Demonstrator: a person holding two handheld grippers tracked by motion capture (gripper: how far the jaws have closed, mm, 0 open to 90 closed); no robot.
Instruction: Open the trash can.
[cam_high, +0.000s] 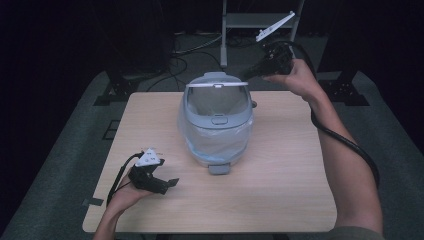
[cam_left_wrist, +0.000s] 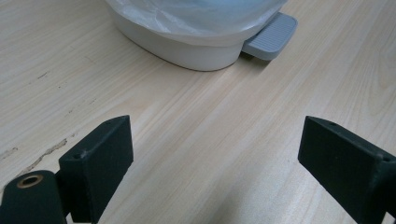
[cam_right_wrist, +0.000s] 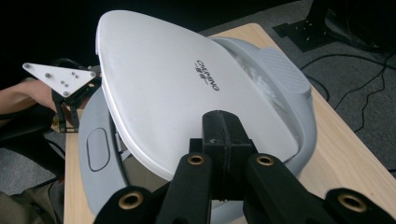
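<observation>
My right hand-held gripper (cam_right_wrist: 223, 133), jaws closed and empty, hovers by the raised lid (cam_right_wrist: 187, 88) of the pedal bin (cam_high: 216, 122) mid-worktop (cam_high: 280, 185). My left hand-held gripper (cam_high: 167, 184) rests wide open, empty.

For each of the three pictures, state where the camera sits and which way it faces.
High view: above the table, looking forward and down on the bin; both forearms and grippers.
Left gripper view: low by the table, facing the bin's pedal; the left gripper, open.
Right gripper view: behind the bin, facing its raised lid; the right gripper, shut.
Shared: the bin.
</observation>
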